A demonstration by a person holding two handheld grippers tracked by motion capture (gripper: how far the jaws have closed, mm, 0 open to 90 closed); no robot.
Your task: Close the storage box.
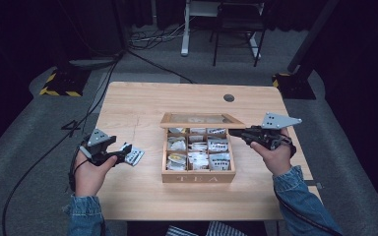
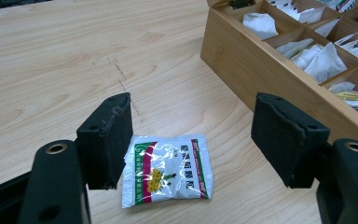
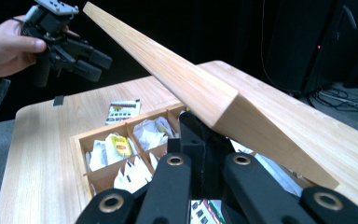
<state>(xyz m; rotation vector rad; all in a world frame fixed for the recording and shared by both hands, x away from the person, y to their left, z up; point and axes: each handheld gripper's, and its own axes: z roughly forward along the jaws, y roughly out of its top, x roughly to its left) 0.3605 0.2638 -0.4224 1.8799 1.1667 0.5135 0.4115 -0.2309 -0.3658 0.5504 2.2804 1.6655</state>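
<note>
Seen from the high view: a wooden table (image 1: 142, 105) w/ a wooden tea box (image 1: 198, 175) at centre, lid (image 1: 201, 119) lifted toward the far side, compartments full of tea bags. The left gripper (image 1: 123, 158) sits at the table's left part, held in a person's hand; the right gripper (image 1: 235, 132) reaches in from the right, tips at the lid's right front corner. A tea packet (image 1: 134, 156) lies flat on the table just beside the left gripper's tips, left of the box & apart from it.

The left gripper view gives the packet (image 2: 168, 171) close up: white foil, green & red bands, yellow flowers, flat on the wood below and between the jaws. The box's side wall (image 2: 270, 84) runs along the right, w/ white bags in its cells.

The right gripper view gives the lid's underside edge (image 3: 191, 88) as a slanted wooden slab rising from the jaw tips, the open cells below it, one bag w/ a yellow label (image 3: 120, 145), the packet (image 3: 123, 111) beyond the box, & the other hand w/ its gripper (image 3: 91, 63) raised above the table.

Jaws: left pair stands wide apart, pads clear of the packet, touching nothing. Right pair is closed tight, pinching the lid's corner & holding it tilted up.
</note>
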